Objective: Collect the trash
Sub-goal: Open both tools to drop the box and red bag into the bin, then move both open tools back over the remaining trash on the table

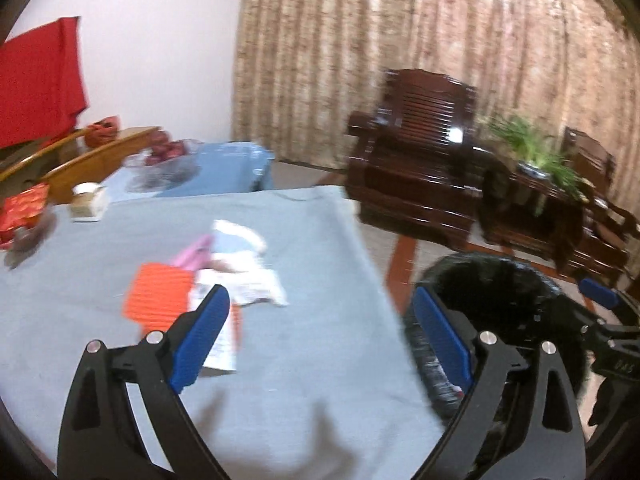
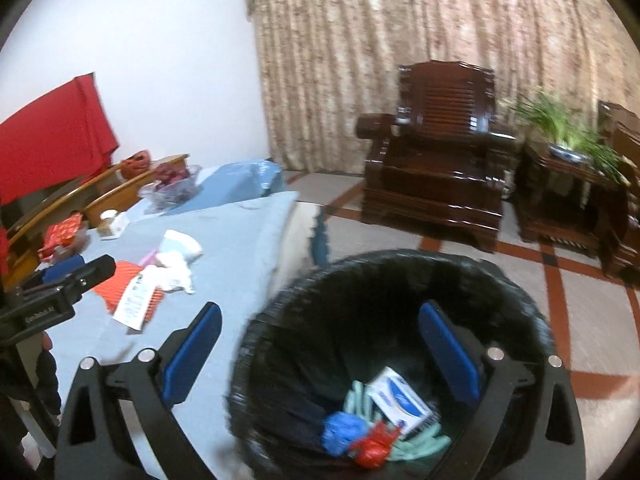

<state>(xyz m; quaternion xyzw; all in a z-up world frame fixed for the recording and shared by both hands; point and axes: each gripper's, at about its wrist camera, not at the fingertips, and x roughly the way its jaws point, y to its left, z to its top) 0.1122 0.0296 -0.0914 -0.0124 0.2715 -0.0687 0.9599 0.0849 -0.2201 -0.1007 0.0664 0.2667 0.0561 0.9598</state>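
Observation:
A pile of trash lies on the blue tablecloth (image 1: 300,340): an orange ribbed sheet (image 1: 158,300), white crumpled paper (image 1: 244,276), a pink piece (image 1: 196,254) and a printed white wrapper (image 2: 134,304). My left gripper (image 1: 322,320) is open and empty, just in front of the pile. A bin lined with a black bag (image 2: 400,276) stands beside the table's right edge. It holds a white box (image 2: 398,398), a blue wad (image 2: 342,432), a red wad (image 2: 374,446) and pale green pieces (image 2: 420,442). My right gripper (image 2: 320,332) is open and empty above the bin.
Far left on the table are a red box (image 1: 24,210), a small white cup box (image 1: 86,202) and a glass bowl of fruit (image 1: 166,160). A dark wooden armchair (image 2: 436,176) and a side table with a plant (image 2: 568,184) stand on the tiled floor behind.

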